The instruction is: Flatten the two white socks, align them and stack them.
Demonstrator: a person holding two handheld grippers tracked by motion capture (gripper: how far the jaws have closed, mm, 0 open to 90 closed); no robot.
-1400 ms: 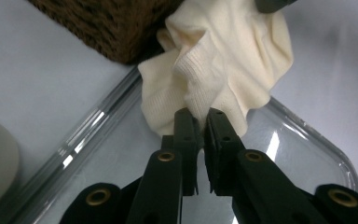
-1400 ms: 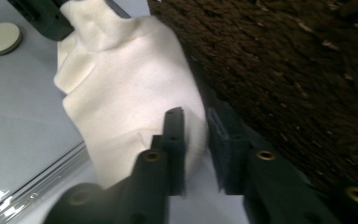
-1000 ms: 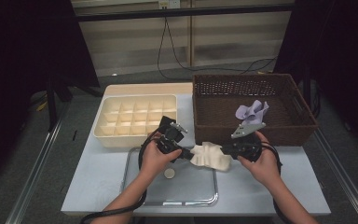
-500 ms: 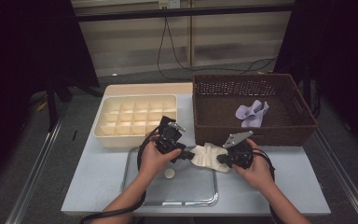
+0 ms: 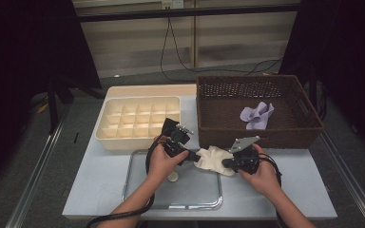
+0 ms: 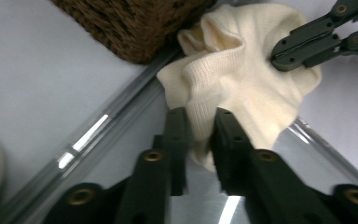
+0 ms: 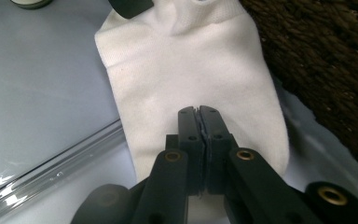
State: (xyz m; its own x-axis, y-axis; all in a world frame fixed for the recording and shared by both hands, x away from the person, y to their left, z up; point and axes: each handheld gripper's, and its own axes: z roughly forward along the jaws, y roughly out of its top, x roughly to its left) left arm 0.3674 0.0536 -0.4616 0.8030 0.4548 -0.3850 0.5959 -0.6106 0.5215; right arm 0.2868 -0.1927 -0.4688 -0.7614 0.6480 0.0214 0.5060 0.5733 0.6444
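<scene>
The left gripper (image 6: 198, 135), jaws just closing, pinches the cream sock (image 5: 214, 159) at nine o'clock; the right gripper (image 7: 199, 116) clamps its three o'clock end.

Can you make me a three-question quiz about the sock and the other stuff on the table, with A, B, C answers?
1. Where is the purple cloth?
A. In the brown basket
B. In the cream divider box
C. On the clear tray

2. What colour is the sock held between the two hand-held grippers?
A. Red
B. Cream white
C. Black

3. What is the left hand-held gripper doing?
A. Lying loose on the table
B. Holding the purple cloth
C. Pinching a fold of the sock

Answers:
1 A, the purple cloth lies inside the woven basket.
2 B, the sock looks cream white in the gripper views.
3 C, its jaws have just been closing, and a fold of sock sits between them.
</scene>
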